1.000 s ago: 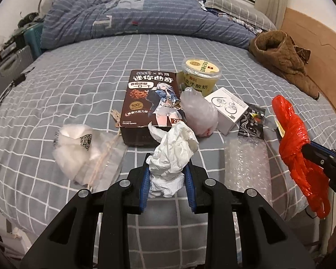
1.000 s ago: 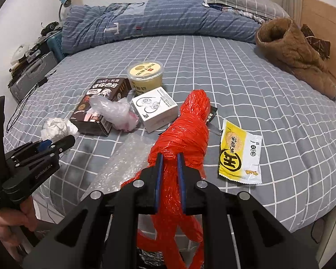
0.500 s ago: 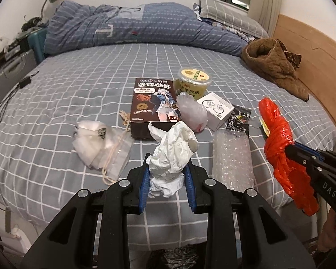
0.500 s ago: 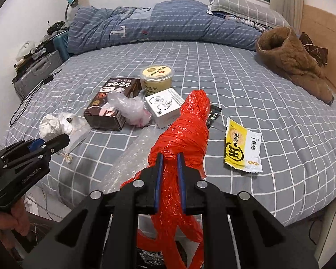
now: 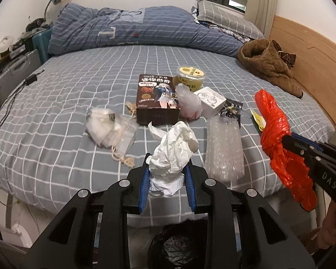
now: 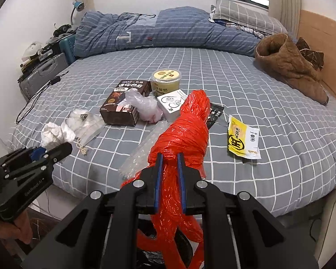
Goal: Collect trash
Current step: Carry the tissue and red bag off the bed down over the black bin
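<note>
Your left gripper point(image 5: 168, 168) clamps the crumpled white tissue wad point(image 5: 174, 148) — the black-lined bin point(image 5: 179, 244) sits directly below it. Your right gripper point(image 6: 169, 157) pinches the twisted red plastic bag point(image 6: 186, 132), its long axis hanging binward — both near, left nearer.

Even indoor light, sharp focus, fisheye bending with dark vignetted corners.

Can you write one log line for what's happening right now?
left gripper: holds tissue | right gripper: holds red bag | bin: below
</note>
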`<action>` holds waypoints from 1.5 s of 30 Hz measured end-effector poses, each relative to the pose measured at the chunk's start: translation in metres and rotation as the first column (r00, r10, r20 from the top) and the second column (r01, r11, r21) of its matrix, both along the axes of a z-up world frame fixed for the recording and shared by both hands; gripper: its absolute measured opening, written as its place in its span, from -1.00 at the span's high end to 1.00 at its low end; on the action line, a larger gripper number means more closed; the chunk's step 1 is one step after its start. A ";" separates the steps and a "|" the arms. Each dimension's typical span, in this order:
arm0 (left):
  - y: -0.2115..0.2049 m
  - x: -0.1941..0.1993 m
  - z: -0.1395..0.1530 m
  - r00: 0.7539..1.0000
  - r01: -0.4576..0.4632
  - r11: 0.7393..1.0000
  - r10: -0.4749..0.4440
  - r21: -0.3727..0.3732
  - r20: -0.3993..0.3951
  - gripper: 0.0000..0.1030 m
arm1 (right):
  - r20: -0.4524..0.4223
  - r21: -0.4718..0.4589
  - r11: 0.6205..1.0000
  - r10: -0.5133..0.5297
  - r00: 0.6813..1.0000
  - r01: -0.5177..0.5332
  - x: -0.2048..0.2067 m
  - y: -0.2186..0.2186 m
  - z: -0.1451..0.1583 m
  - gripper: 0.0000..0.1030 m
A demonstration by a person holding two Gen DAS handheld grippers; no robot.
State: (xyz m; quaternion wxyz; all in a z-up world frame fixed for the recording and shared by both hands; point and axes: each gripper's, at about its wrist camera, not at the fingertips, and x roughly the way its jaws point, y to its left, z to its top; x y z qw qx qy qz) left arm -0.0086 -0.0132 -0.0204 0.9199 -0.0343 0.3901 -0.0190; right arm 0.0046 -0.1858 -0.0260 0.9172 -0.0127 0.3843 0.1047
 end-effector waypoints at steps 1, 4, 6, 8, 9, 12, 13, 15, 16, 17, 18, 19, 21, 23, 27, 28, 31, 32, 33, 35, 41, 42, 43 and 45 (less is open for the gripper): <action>0.000 -0.003 0.001 1.000 -0.001 1.000 0.001 -0.002 -0.001 0.48 | 0.004 0.000 1.000 0.001 1.000 -0.001 -0.002 0.000 0.002 0.76; 0.000 -0.011 0.006 1.000 -0.002 1.000 0.002 -0.008 0.007 0.48 | 0.018 0.006 1.000 0.003 1.000 -0.003 -0.010 0.002 0.008 0.76; -0.001 -0.016 0.010 1.000 -0.004 1.000 0.004 -0.008 0.013 0.48 | 0.025 0.010 1.000 0.005 1.000 -0.005 -0.015 0.003 0.011 0.76; -0.003 -0.020 0.012 1.000 -0.003 1.000 0.003 -0.011 0.015 0.48 | 0.027 0.012 1.000 0.008 1.000 -0.008 -0.019 0.005 0.013 0.76; -0.004 -0.023 0.012 1.000 -0.002 1.000 0.002 -0.012 0.016 0.48 | 0.027 0.013 1.000 0.009 1.000 -0.010 -0.021 0.006 0.013 0.76; -0.005 -0.030 0.013 1.000 -0.001 1.000 0.001 -0.012 0.013 0.48 | 0.027 0.013 1.000 0.016 1.000 -0.017 -0.028 0.009 0.014 0.76; -0.005 -0.032 0.013 1.000 -0.003 1.000 0.003 -0.011 0.013 0.48 | 0.026 0.013 1.000 0.017 0.999 -0.018 -0.030 0.010 0.014 0.76; -0.006 -0.037 0.014 1.000 -0.005 1.000 0.005 -0.013 0.013 0.48 | 0.025 0.014 1.000 0.020 0.999 -0.020 -0.035 0.011 0.014 0.76; -0.006 -0.039 0.014 1.000 -0.005 1.000 0.006 -0.013 0.013 0.48 | 0.025 0.015 1.000 0.021 0.999 -0.021 -0.037 0.012 0.014 0.76; -0.007 -0.042 0.014 1.000 -0.004 1.000 0.005 -0.012 0.011 0.48 | 0.024 0.017 1.000 0.021 0.999 -0.022 -0.040 0.012 0.014 0.76; -0.007 -0.044 0.014 1.000 -0.004 1.000 0.004 -0.011 0.010 0.48 | 0.024 0.017 1.000 0.021 0.999 -0.022 -0.042 0.013 0.013 0.76; -0.007 -0.046 0.014 1.000 -0.004 1.000 0.004 -0.011 0.009 0.48 | 0.024 0.016 1.000 0.023 0.999 -0.023 -0.044 0.013 0.013 0.76; -0.008 -0.050 0.014 1.000 -0.003 1.000 0.003 -0.010 0.007 0.48 | 0.024 0.015 1.000 0.023 0.999 -0.023 -0.047 0.013 0.012 0.76; -0.008 -0.054 0.013 1.000 -0.004 1.000 0.004 -0.007 0.005 0.48 | 0.021 0.016 1.000 0.022 1.000 -0.022 -0.052 0.013 0.011 0.76; -0.006 -0.063 0.012 1.000 -0.012 1.000 0.012 -0.005 -0.002 0.48 | 0.016 0.023 0.999 0.026 1.000 -0.026 -0.062 0.013 0.009 0.76; -0.005 -0.066 0.012 1.000 -0.015 1.000 0.015 -0.005 -0.004 0.48 | 0.016 0.024 0.999 0.027 1.000 -0.027 -0.064 0.014 0.009 0.76; -0.004 -0.072 0.012 1.000 -0.022 1.000 0.022 -0.006 -0.008 0.48 | 0.015 0.029 0.999 0.031 0.999 -0.031 -0.069 0.015 0.010 0.76; -0.004 -0.076 0.012 1.000 -0.024 1.000 0.024 -0.007 -0.009 0.48 | 0.015 0.030 0.999 0.032 0.999 -0.032 -0.071 0.015 0.011 0.76; -0.003 -0.078 0.012 1.000 -0.025 1.000 0.025 -0.007 -0.010 0.48 | 0.015 0.032 0.999 0.034 0.999 -0.034 -0.074 0.015 0.011 0.76; -0.003 -0.083 0.012 1.000 -0.028 1.000 0.028 -0.006 -0.013 0.48 | 0.013 0.033 0.999 0.036 0.999 -0.036 -0.078 0.015 0.010 0.76; -0.001 -0.096 0.012 0.999 -0.033 0.999 0.033 -0.005 -0.024 0.48 | 0.000 0.031 0.999 0.039 0.999 -0.039 -0.094 0.018 0.008 0.76; -0.001 -0.099 0.011 0.999 -0.032 0.999 0.032 -0.003 -0.026 0.48 | -0.005 0.031 0.999 0.039 0.999 -0.038 -0.097 0.019 0.006 0.76; 0.000 -0.103 0.011 0.999 -0.033 0.999 0.033 -0.002 -0.029 0.48 | -0.007 0.031 0.999 0.039 0.999 -0.038 -0.099 0.019 0.006 0.76; 0.001 -0.109 0.009 0.999 -0.037 0.999 0.037 -0.005 -0.036 0.48 | -0.010 0.027 0.999 0.042 0.999 -0.042 -0.104 0.022 0.005 0.76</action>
